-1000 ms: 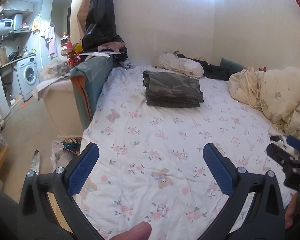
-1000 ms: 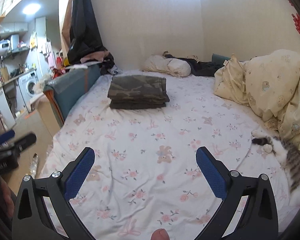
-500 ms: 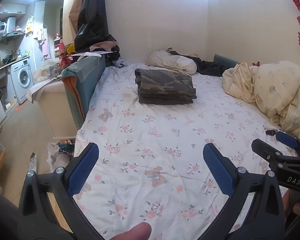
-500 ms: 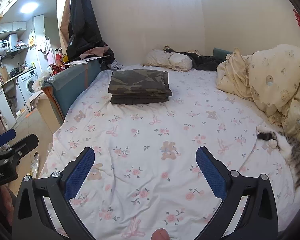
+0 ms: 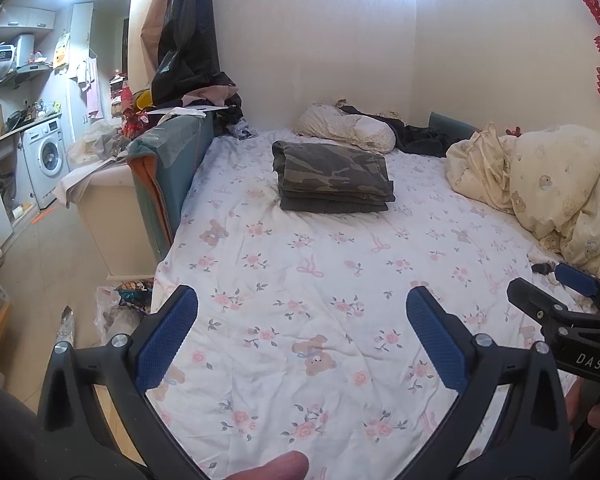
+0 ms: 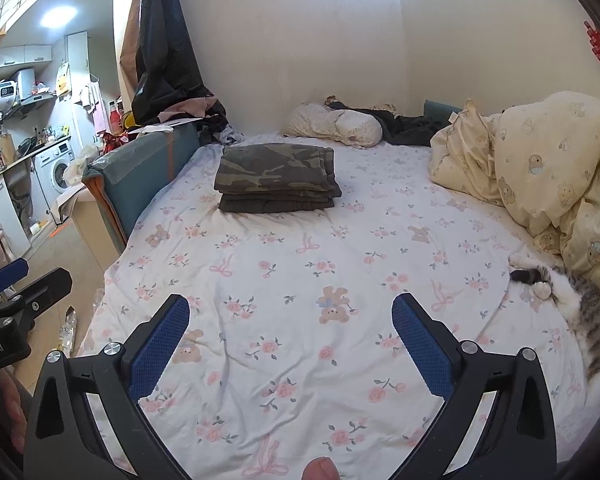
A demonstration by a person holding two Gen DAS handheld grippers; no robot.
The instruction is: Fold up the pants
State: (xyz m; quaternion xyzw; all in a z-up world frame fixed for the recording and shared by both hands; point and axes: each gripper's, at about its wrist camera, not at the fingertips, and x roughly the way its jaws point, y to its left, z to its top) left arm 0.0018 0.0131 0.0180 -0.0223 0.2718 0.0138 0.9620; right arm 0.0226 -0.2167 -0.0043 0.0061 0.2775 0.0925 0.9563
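Observation:
Camouflage pants (image 5: 332,178) lie folded in a neat rectangular stack on the far part of the floral bed sheet (image 5: 320,272); they also show in the right wrist view (image 6: 276,178). My left gripper (image 5: 302,336) is open and empty, held above the near part of the bed, well short of the pants. My right gripper (image 6: 290,340) is open and empty, also over the near part of the sheet (image 6: 300,280). Each gripper shows at the edge of the other's view.
A cream quilt (image 5: 548,184) is piled at the right. A cat (image 6: 580,312) lies at the bed's right edge. A pillow (image 5: 344,128) and dark clothes lie at the head. A teal board (image 5: 168,168) stands along the left side; the floor and a washing machine (image 5: 46,158) lie beyond.
Both grippers have drawn back and risen a little from the bed, so the pants look farther off. Both stay open and empty.

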